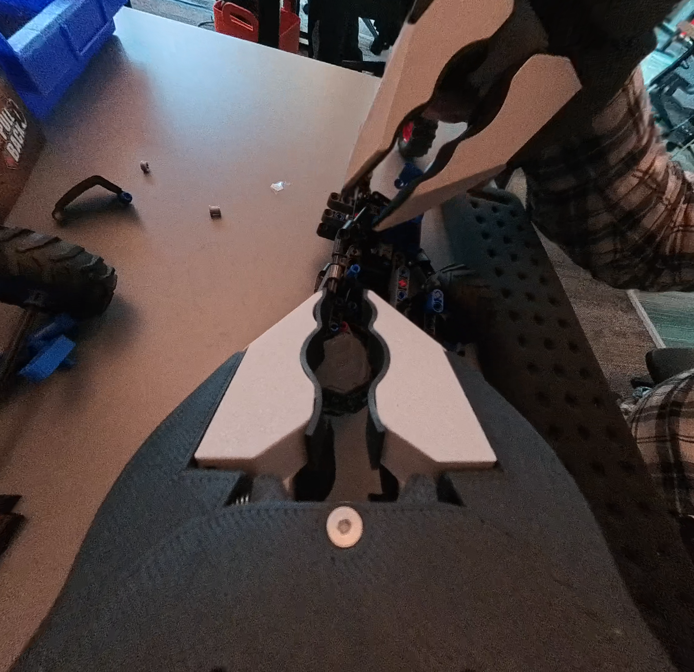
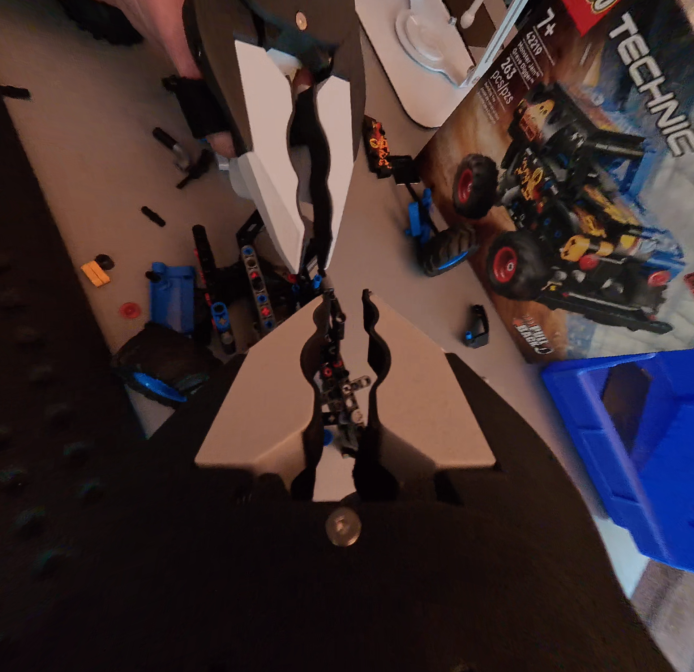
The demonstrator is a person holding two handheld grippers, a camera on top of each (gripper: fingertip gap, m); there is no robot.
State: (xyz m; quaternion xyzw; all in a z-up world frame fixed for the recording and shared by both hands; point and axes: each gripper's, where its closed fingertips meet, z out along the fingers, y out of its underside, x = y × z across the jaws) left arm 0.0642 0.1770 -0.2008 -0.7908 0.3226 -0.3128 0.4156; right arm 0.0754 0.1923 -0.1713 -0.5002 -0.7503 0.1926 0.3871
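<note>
A black toy-brick chassis (image 1: pixel 360 263) with blue and red pins lies on the tan table (image 1: pixel 206 109). My left gripper (image 1: pixel 345 295) is open. A narrow end of the chassis stands between its pads with dark slits on both sides. My right gripper (image 1: pixel 362 207) comes in from the upper right, its tips at the chassis's far end. In the right wrist view my right gripper (image 2: pixel 345 293) is open. A black beam of the chassis (image 2: pixel 334 353) lies along its left pad (image 2: pixel 319 315), clear of the right pad. The left gripper (image 2: pixel 313 270) points in from above.
A blue bin (image 1: pixel 49 34) and a printed toy box (image 2: pixel 563 203) stand at the table's side. A black tyre (image 1: pixel 56 274), a curved black piece (image 1: pixel 86 195), small bushes (image 1: pixel 214 211), a blue panel (image 2: pixel 172 297) and other small parts lie around. A perforated black panel (image 1: pixel 544 315) borders the table. One gripper's finger ends stand about 4 cm off the other's. About 15 cm separates my left fingertips from the perforated black panel (image 1: pixel 544 315).
</note>
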